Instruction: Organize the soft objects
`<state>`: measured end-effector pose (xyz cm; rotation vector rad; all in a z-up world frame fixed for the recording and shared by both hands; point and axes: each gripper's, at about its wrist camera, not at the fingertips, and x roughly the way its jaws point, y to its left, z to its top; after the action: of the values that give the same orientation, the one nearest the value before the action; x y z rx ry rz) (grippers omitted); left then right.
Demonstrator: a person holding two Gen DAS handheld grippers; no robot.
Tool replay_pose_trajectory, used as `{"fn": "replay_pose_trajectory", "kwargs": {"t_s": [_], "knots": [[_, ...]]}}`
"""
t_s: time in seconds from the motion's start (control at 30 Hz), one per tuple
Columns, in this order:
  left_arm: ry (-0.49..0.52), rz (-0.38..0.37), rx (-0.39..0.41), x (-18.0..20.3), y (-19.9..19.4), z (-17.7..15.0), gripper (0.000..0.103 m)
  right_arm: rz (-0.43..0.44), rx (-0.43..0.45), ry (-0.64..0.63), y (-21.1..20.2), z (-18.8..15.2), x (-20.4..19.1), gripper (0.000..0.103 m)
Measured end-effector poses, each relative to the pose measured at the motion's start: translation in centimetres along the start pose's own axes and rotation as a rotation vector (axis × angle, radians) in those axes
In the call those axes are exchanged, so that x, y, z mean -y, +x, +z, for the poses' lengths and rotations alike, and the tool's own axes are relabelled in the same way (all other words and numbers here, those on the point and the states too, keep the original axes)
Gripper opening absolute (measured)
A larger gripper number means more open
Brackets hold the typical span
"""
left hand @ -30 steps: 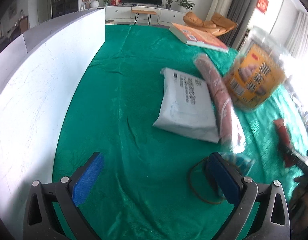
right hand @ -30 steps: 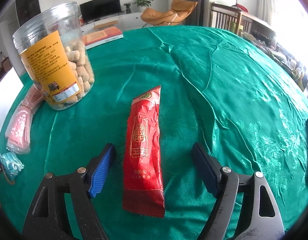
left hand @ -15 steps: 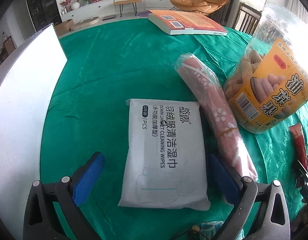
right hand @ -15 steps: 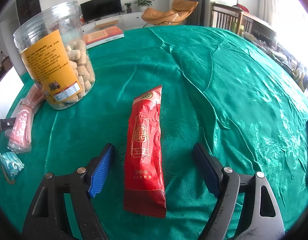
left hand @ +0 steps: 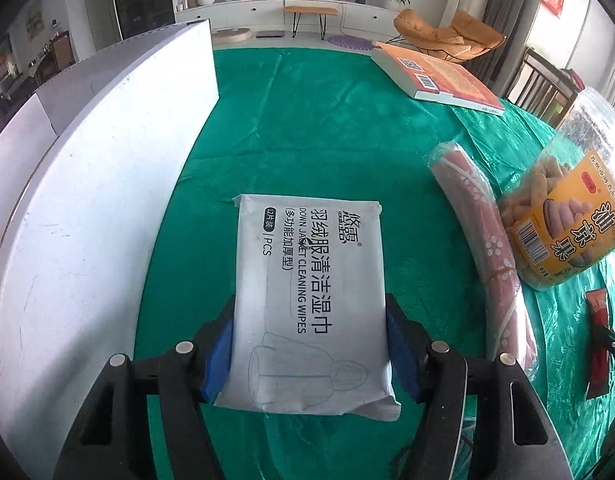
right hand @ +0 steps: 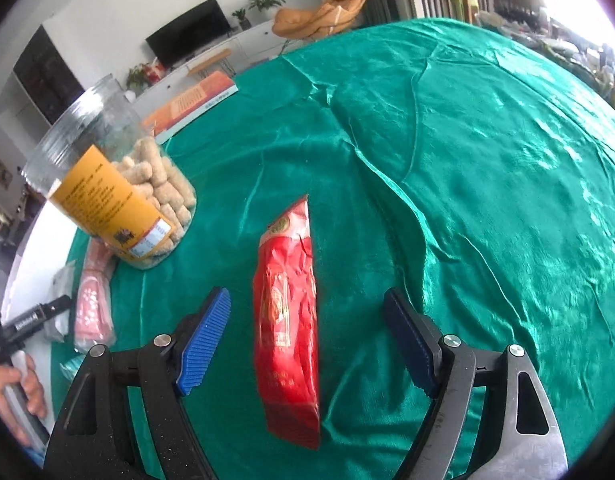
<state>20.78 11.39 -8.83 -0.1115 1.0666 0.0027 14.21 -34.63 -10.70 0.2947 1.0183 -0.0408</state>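
Observation:
My left gripper [left hand: 309, 354] is shut on a white pack of cleaning wipes [left hand: 309, 292], its blue pads pressing both long sides near the pack's near end. A pink flowered roll in clear wrap [left hand: 483, 248] lies to the right of it and also shows in the right wrist view [right hand: 92, 304]. My right gripper [right hand: 307, 340] is open, its pads either side of a red foil packet [right hand: 289, 320] lying on the green cloth, not touching it. The packet's end shows in the left wrist view [left hand: 598, 344].
A tall white board [left hand: 95, 216] stands along the left. A clear jar of snacks with an orange label [left hand: 567, 216] stands at the right, also in the right wrist view [right hand: 115, 200]. An orange book [left hand: 435, 78] lies at the back. Green cloth [right hand: 487, 168] covers the table.
My left gripper moved forward over the wipes pack and closed on its sides. My right gripper tilted and stayed open around the red packet.

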Motion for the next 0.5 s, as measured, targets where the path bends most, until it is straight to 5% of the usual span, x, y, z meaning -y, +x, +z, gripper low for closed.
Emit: {"fn": "replay_pose_trajectory", "kwargs": {"t_s": [0.03, 0.07, 0.13, 0.37, 0.5], "knots": [[-0.005, -0.009, -0.005, 0.0, -0.1, 0.0, 0.066, -0.087, -0.051, -0.101, 0.6, 0.9, -1.2, 0.053], [-0.012, -0.021, -0.006, 0.2, -0.2, 0.2, 0.066, -0.147, -0.06, -0.178, 0.6, 1.8, -2.2, 0.014], [-0.02, -0.043, 0.009, 0.5, -0.8, 1.1, 0.066, -0.151, -0.057, -0.17, -0.1, 4.0, -2.8, 0.012], [-0.062, -0.138, 0.121, 0.3, -6.8, 6.2, 0.066, -0.04, 0.181, -0.161, -6.6, 13.6, -8.0, 0.012], [-0.044, -0.152, 0.177, -1.0, -10.7, 7.3, 0.066, 0.054, 0.231, -0.233, -10.6, 14.9, -14.0, 0.012]]}}
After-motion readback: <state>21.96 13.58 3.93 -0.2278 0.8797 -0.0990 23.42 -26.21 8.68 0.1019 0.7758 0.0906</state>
